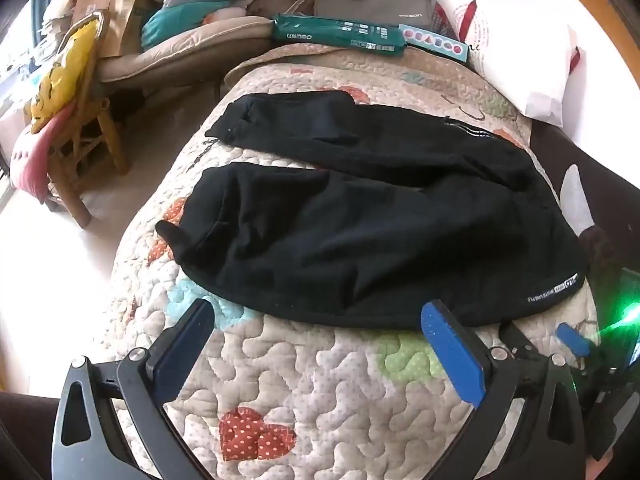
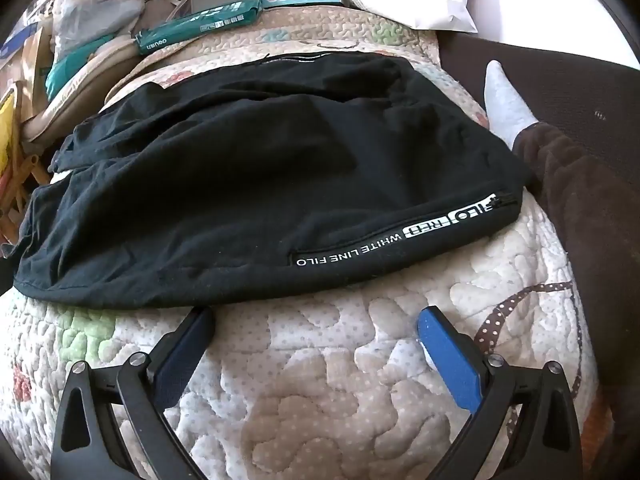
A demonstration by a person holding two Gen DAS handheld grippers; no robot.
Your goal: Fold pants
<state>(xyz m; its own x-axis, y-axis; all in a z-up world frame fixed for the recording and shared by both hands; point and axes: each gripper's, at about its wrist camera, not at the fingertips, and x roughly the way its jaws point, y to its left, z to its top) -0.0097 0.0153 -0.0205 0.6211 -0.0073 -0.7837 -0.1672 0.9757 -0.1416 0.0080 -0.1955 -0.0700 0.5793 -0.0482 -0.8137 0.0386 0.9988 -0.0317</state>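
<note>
Black pants (image 1: 360,216) lie spread flat on a quilted patchwork bedspread (image 1: 320,380), both legs stretched toward the far left and the waist at the right. White lettering runs along a zipped pocket (image 2: 396,240) near the waist. My left gripper (image 1: 316,320) hovers open just short of the pants' near edge, nothing between its blue pads. My right gripper (image 2: 316,322) is likewise open over the quilt (image 2: 320,380), close to the pants (image 2: 240,180) below the pocket. Part of the right gripper (image 1: 572,340) shows at the right edge of the left wrist view.
A green box (image 1: 340,36), a grey laptop bag (image 1: 372,0) and a white pillow (image 1: 520,52) crowd the far end of the bed. A wooden chair (image 1: 80,152) with a yellow bag stands on the floor at left. A person's white-socked foot (image 2: 504,100) rests at right.
</note>
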